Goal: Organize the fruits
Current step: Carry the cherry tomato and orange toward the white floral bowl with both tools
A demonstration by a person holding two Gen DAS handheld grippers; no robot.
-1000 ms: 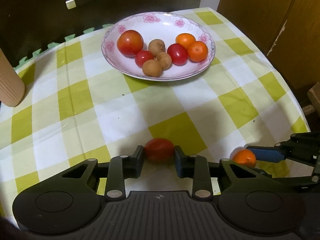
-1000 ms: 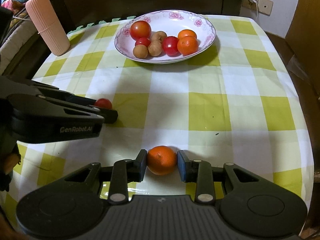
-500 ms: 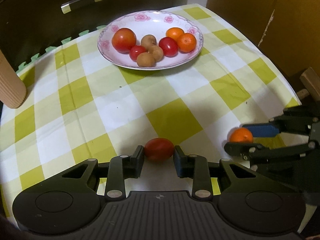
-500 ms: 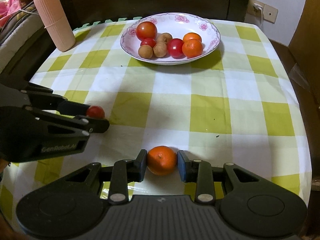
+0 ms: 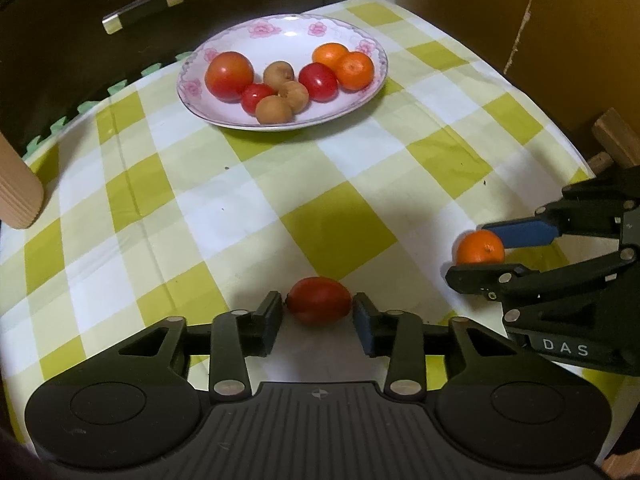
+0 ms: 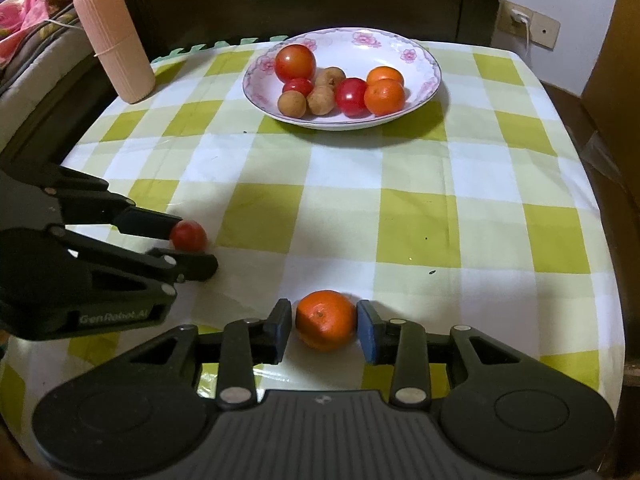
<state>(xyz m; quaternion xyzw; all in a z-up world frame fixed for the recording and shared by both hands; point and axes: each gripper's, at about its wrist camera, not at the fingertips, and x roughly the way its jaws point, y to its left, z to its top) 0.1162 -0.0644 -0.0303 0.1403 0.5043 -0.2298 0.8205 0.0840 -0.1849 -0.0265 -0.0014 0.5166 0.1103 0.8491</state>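
Yellow-green and white checked cloth covers the table, and over it both tongs carry fruit. The left gripper is clenched on a small red tomato, its pads touching the fruit's two ends; the right gripper is clenched on an orange mandarin in the same way. Seen from the left wrist, the right gripper sits off to the right and slightly ahead, its blue-padded finger above the mandarin. Well ahead of both tongs stands the flowered plate, which holds a large tomato, two smaller red tomatoes, three brown longans and two mandarins. A ribbed pink cup stands ahead and to the left of the right gripper, near the cloth's far left corner. Compared with a second ago, the grips are unchanged, but both tongs have risen and moved forward: more cloth shows beneath each held fruit, and in the left view the plate sits lower in the frame and the right gripper higher.
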